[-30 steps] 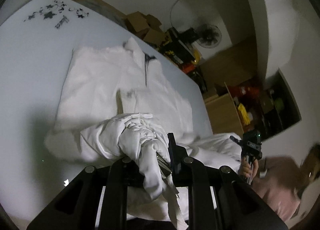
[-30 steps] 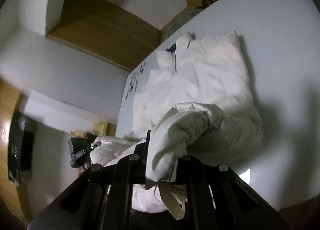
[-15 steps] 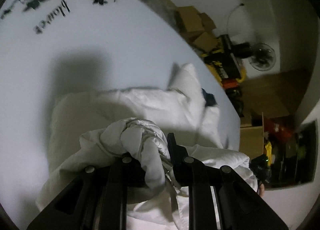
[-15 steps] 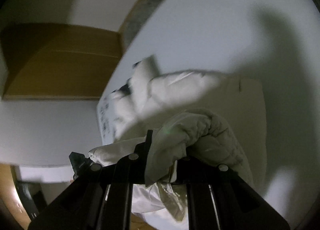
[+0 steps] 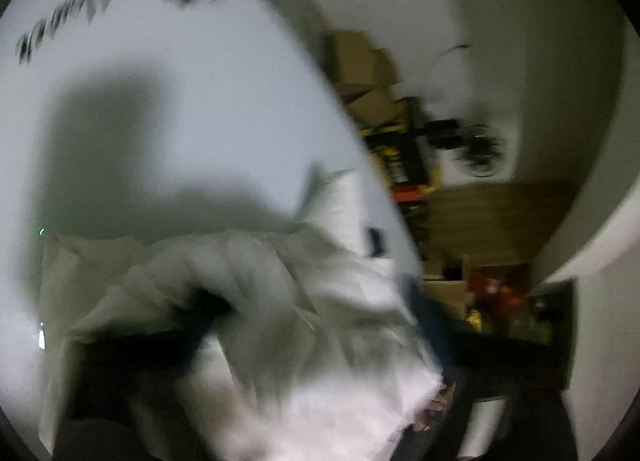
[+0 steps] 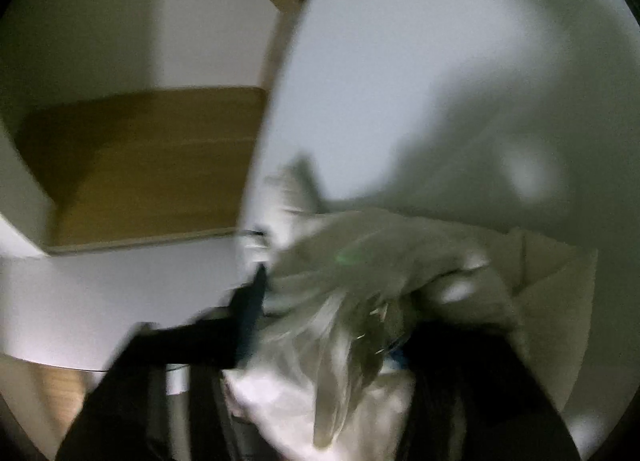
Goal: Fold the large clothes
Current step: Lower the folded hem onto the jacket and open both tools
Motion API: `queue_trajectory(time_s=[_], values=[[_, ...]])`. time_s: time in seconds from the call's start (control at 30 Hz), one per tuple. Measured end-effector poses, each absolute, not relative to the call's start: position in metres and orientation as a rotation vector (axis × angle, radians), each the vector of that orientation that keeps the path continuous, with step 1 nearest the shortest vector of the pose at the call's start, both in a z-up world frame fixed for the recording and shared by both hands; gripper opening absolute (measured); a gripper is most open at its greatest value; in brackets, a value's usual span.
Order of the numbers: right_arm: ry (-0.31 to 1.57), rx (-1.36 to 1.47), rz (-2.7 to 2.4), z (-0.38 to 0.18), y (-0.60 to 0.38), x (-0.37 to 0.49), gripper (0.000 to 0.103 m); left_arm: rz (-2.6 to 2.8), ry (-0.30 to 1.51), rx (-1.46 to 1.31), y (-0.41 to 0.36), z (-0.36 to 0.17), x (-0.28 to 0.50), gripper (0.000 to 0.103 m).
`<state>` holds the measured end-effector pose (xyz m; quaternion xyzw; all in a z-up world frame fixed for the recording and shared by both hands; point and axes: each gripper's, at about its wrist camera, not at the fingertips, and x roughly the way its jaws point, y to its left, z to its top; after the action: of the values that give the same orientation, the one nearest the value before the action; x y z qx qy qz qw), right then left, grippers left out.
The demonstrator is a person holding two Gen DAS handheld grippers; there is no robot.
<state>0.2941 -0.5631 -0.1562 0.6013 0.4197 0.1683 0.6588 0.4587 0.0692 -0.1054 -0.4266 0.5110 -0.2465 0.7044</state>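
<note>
The picture is blurred by motion. A large white padded garment (image 5: 248, 273) lies folded over itself on the pale bed sheet (image 5: 160, 121), collar end (image 5: 340, 201) toward the far side. My left gripper (image 5: 304, 325) has its jaws opening wide, and a bunched fold of the garment hangs loose between them. In the right wrist view the same garment (image 6: 380, 253) bulges over my right gripper (image 6: 352, 325). Its jaws are opening too, with cloth draped between the fingers (image 6: 248, 313) and no pad pressed on it.
Black print (image 5: 60, 21) marks the sheet's far corner. Past the bed's right edge stand cardboard boxes (image 5: 360, 73), a fan (image 5: 476, 145) and cluttered shelves (image 5: 500, 301). A wooden panel (image 6: 152, 165) and white wall lie left of the bed in the right wrist view.
Both grippers carried the garment's near end forward and down over its far part, then their jaws spread apart. The bunched cloth, pinched before, now sits loose between the fingers.
</note>
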Motion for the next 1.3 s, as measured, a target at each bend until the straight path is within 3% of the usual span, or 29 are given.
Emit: queue_trajectory(time_s=[0.17,0.3,0.4,0.5,0.57,0.77,0.9,1.17,1.3], values=[[0.658,1.262,0.256,-0.079,-0.594,0.249,0.073,-0.332,0.848,-0.738,0.113,-0.003,0.421,0.103],[0.64,0.942,0.183,-0.013,-0.546,0.217,0.073,-0.256,0.756,-0.572,0.084,0.034,0.372,0.103],[0.72,0.604,0.066,0.009,-0.447,0.217,0.06,-0.212,0.78,-0.468,0.016,0.021,0.346,0.103],[0.811,0.459,0.057,-0.008,-0.371,0.233,0.025,-0.193,0.827,-0.311,-0.065,-0.019,0.34,0.103],[0.862,0.387,0.048,-0.032,-0.334,0.252,0.016,-0.176,0.841,-0.243,-0.096,-0.039,0.346,0.103],[0.876,0.202,-0.075,-0.092,-0.316,0.304,0.016,-0.066,0.876,-0.09,-0.116,-0.089,0.385,0.103],[0.957,0.313,-0.031,-0.137,-0.332,0.329,0.016,-0.055,0.88,-0.114,-0.109,-0.117,0.394,0.103],[0.938,0.2,-0.05,-0.148,-0.321,0.333,0.016,-0.042,0.827,-0.07,-0.117,-0.131,0.392,0.103],[0.852,0.276,-0.083,-0.102,-0.351,0.306,0.017,-0.085,0.839,-0.181,-0.081,-0.102,0.393,0.103]])
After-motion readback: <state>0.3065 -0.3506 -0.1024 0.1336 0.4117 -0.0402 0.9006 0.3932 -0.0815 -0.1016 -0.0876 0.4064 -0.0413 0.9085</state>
